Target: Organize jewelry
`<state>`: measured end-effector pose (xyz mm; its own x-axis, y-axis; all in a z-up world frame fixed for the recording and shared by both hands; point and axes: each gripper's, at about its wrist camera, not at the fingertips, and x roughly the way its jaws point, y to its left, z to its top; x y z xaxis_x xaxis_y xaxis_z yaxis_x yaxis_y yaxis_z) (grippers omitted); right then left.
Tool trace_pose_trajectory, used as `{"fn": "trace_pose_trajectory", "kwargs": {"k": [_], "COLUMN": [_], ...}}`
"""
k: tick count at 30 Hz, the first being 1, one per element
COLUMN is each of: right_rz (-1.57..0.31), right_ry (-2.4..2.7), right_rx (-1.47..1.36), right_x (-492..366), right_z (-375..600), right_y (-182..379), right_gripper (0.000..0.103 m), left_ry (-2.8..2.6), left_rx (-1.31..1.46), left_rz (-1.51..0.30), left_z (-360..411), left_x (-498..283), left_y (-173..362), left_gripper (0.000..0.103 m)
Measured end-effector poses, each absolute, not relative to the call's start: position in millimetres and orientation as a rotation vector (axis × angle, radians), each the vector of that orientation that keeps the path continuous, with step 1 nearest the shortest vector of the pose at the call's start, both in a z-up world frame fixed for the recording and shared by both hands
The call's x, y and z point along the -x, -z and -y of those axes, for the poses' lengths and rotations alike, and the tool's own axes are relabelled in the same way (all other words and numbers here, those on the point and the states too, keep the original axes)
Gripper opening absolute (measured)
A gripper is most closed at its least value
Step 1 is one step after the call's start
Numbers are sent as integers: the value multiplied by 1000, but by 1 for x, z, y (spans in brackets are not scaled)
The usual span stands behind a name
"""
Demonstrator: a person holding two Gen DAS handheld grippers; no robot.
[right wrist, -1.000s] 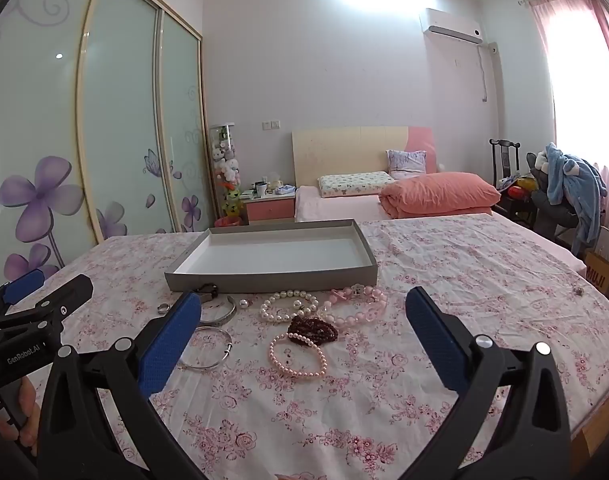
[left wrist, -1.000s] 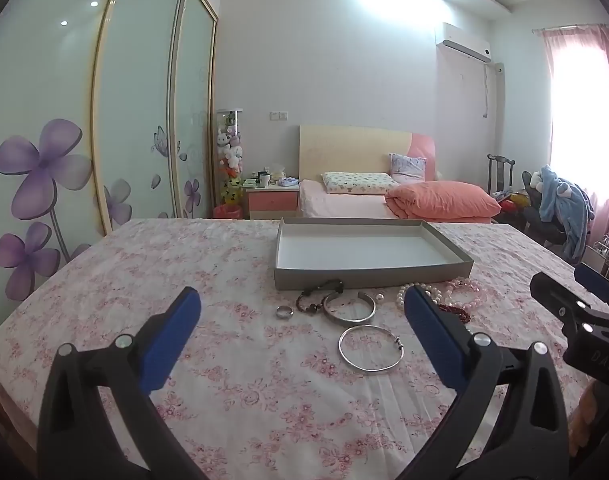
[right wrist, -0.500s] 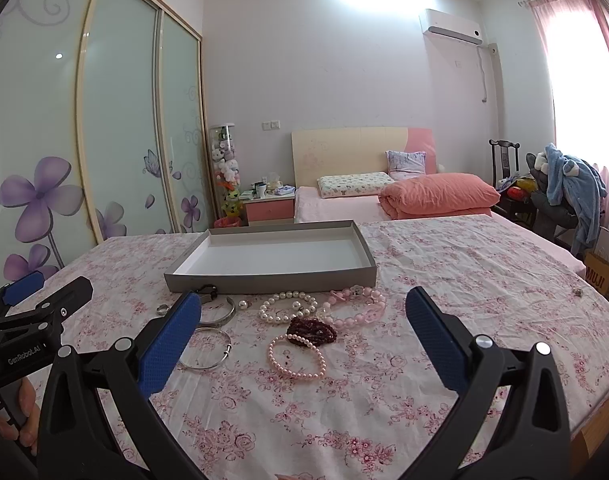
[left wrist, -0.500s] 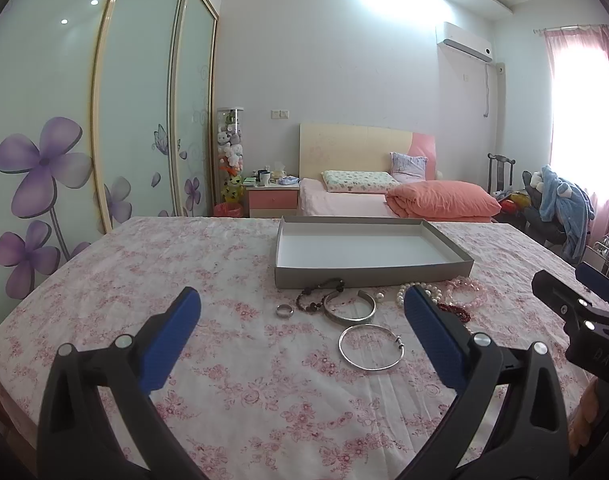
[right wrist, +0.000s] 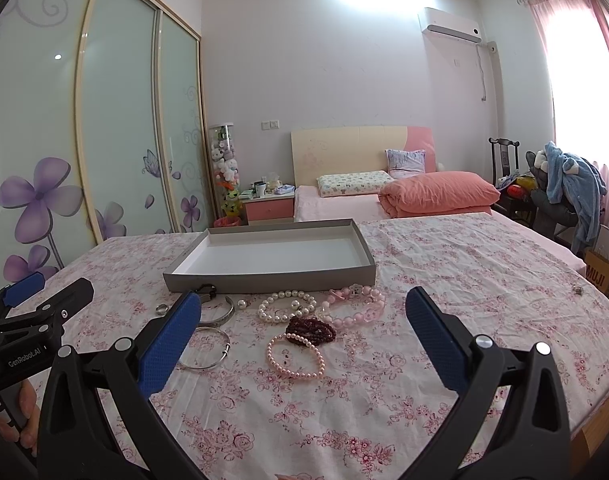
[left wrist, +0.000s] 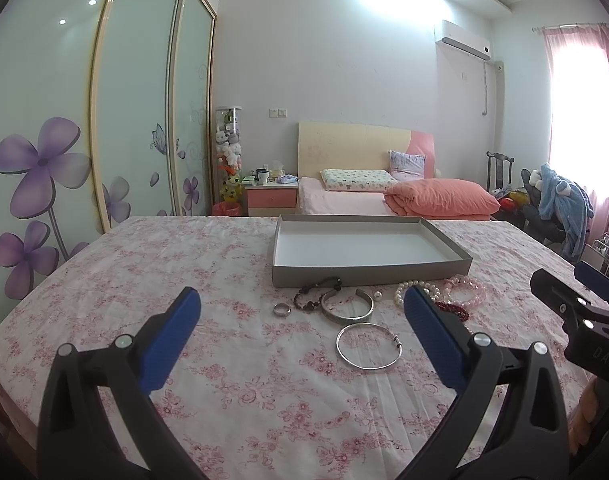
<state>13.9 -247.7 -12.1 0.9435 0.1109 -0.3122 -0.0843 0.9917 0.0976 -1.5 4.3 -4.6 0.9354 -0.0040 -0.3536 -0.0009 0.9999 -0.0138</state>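
Currently my left gripper (left wrist: pixel 300 312) and right gripper (right wrist: pixel 304 312) hover spread wide above bracelets (right wrist: pixel 296 354); grey tray (right wrist: pixel 270 276) empty.

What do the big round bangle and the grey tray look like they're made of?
Round bangle: seemingly silver-coloured metal, polished; it is thin, rigid and glints, with a small clasp.
Grey tray: probably cardboard; thin, matte grey walls, a plain white inside and sharp folded corners.
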Motion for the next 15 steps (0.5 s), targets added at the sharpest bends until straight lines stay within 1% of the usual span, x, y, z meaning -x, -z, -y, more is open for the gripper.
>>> {"fn": "trace_pose_trajectory", "kwargs": {"k": [15], "right_rz": [-324], "right_ry": [-99], "right_rx": [-84], "right_x": [-15], "right_z": [248], "right_y": [13], "right_gripper": [101], "left_ry": [2], "left_rx": [14], "left_rz": [-364], "left_z": [-4], "left_x": [1], "left_y": [5], "left_gripper": [99]}}
